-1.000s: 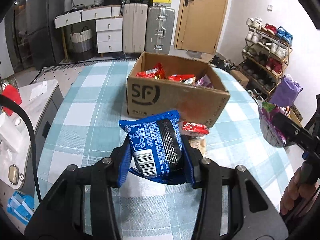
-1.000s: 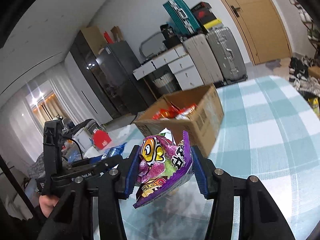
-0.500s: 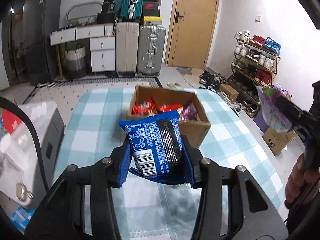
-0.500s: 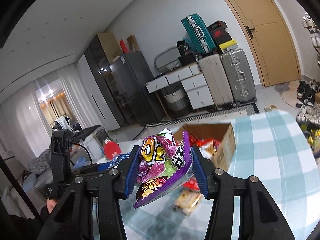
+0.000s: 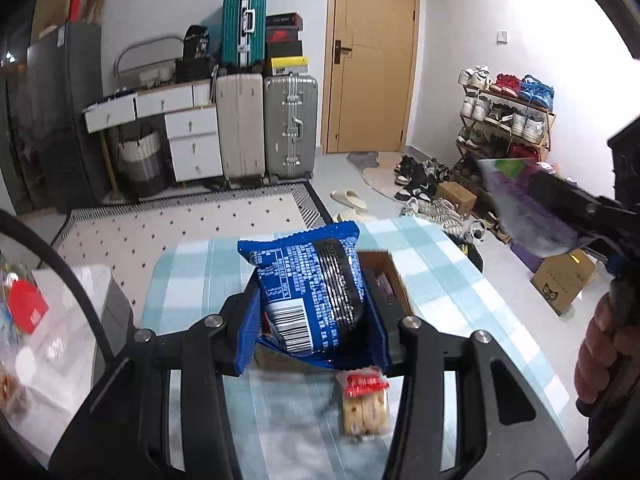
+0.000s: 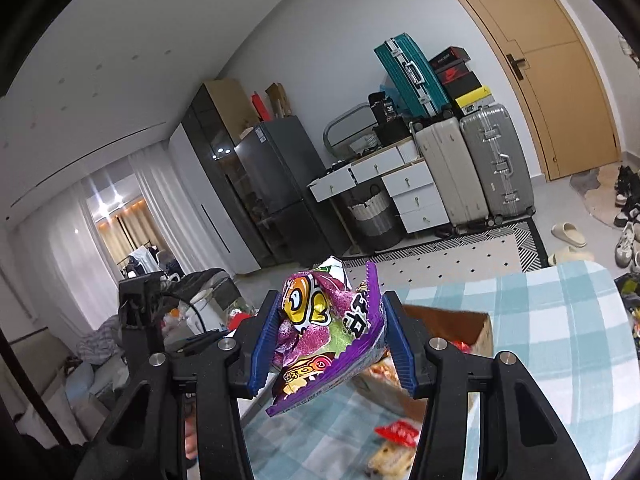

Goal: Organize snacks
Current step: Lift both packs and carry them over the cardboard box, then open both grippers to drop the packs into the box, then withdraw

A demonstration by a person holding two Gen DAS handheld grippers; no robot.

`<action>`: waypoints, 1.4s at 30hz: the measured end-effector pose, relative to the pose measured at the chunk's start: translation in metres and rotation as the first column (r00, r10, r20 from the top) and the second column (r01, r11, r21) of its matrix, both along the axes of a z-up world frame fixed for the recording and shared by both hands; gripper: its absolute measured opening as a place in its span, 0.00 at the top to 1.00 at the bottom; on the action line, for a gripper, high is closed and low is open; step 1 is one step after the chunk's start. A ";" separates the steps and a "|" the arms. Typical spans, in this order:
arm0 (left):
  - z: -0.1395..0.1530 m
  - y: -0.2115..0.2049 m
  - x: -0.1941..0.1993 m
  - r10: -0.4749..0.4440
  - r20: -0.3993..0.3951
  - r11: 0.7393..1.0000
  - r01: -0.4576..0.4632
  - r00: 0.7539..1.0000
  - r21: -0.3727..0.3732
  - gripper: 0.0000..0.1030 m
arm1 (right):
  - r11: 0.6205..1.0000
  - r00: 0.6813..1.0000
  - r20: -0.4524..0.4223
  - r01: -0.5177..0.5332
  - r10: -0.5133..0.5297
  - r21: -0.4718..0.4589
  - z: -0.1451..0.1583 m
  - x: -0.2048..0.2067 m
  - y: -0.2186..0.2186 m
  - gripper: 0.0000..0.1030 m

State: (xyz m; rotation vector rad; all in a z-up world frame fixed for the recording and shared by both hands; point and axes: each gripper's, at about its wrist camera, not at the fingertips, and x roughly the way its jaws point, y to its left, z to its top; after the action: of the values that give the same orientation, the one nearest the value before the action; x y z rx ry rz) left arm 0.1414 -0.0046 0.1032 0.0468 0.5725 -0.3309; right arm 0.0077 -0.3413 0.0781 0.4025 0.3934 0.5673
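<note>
- Blue snack bag (image 5: 316, 292) sat squeezed in your left tongs (image 5: 310, 320), held up above the cardboard box (image 5: 394, 280).
- Your right tongs (image 6: 330, 338) were clamped on a purple candy bag (image 6: 328, 332), also up in the air.
- Some snacks already lay in the box, so part of the job looked done.
- Two bags were not dropped in yet.
- A cracker pack (image 5: 366, 410) and a red packet (image 6: 398, 432) lay on the checkered counter (image 5: 448, 264) near the box.
- Nothing blocked the way to the box.
</note>
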 end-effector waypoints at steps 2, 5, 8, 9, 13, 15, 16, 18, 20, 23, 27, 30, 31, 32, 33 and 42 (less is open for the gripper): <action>0.007 -0.009 0.011 -0.010 0.007 1.000 0.010 1.000 0.007 0.59 | 1.000 1.000 -0.005 0.006 -0.006 -0.022 0.006 0.016 0.004 0.51; 0.014 -0.020 0.030 -0.019 0.013 1.000 0.019 1.000 0.012 0.59 | 0.999 1.000 -0.017 0.022 -0.023 -0.044 0.009 0.041 0.008 0.51; 0.012 -0.029 0.060 -0.026 -0.015 1.000 0.026 1.000 0.004 0.59 | 0.997 0.999 -0.035 0.034 -0.036 -0.064 0.007 0.066 0.011 0.51; 0.009 -0.033 0.069 -0.026 -0.024 1.000 0.026 0.999 0.013 0.59 | 0.997 0.998 -0.038 0.036 -0.039 -0.075 0.006 0.073 0.013 0.51; -0.013 -0.047 0.110 -0.026 -0.063 0.999 0.028 0.998 0.034 0.59 | 0.989 0.996 -0.054 0.056 -0.064 -0.134 0.000 0.104 0.019 0.51; -0.030 -0.050 0.129 -0.021 -0.091 0.999 0.024 0.996 0.030 0.59 | 0.985 0.995 -0.064 0.065 -0.076 -0.163 -0.006 0.118 0.021 0.51; -0.036 -0.053 0.137 -0.024 -0.108 0.999 0.027 0.994 0.028 0.59 | 0.982 0.994 -0.069 0.068 -0.082 -0.176 -0.009 0.125 0.021 0.51; -0.051 -0.056 0.155 -0.018 -0.132 0.999 0.022 0.991 0.027 0.59 | 0.976 0.992 -0.087 0.072 -0.091 -0.204 -0.018 0.140 0.024 0.51; -0.067 -0.058 0.168 -0.013 -0.152 1.000 0.017 0.988 0.024 0.59 | 0.972 0.990 -0.103 0.070 -0.095 -0.225 -0.028 0.154 0.026 0.51; -0.087 -0.062 0.196 -0.013 -0.206 1.000 0.013 0.978 0.002 0.59 | 0.968 0.987 -0.131 0.062 -0.096 -0.244 -0.045 0.169 0.027 0.51; -0.111 -0.063 0.219 -0.007 -0.240 1.000 0.009 0.971 0.005 0.59 | 0.966 0.982 -0.160 0.060 -0.102 -0.250 -0.065 0.184 0.025 0.51; -0.127 -0.068 0.232 -0.007 -0.258 1.000 0.013 0.966 0.019 0.59 | 0.963 0.978 -0.175 0.063 -0.112 -0.261 -0.077 0.189 0.023 0.50; -0.132 -0.070 0.236 -0.006 -0.263 1.000 0.013 0.965 0.025 0.59 | 0.963 0.976 -0.184 0.063 -0.114 -0.263 -0.081 0.192 0.022 0.50; -0.137 -0.072 0.239 -0.006 -0.271 1.000 0.014 0.962 0.028 0.59 | 0.963 0.973 -0.200 0.062 -0.117 -0.263 -0.085 0.195 0.021 0.50; -0.142 -0.073 0.243 -0.006 -0.281 1.000 0.015 0.960 0.028 0.59 | 0.963 0.970 -0.213 0.062 -0.120 -0.262 -0.088 0.198 0.021 0.50; -0.169 -0.069 0.250 0.010 -0.307 1.000 -0.001 0.952 0.028 0.58 | 0.973 0.942 -0.306 0.068 -0.135 -0.220 -0.127 0.213 0.006 0.50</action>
State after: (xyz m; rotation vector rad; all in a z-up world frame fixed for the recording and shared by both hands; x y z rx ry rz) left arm 0.3914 -0.0733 -0.0654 0.0202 0.8869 -0.3273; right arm 0.2208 -0.3353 -0.0485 0.3117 0.7334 0.3539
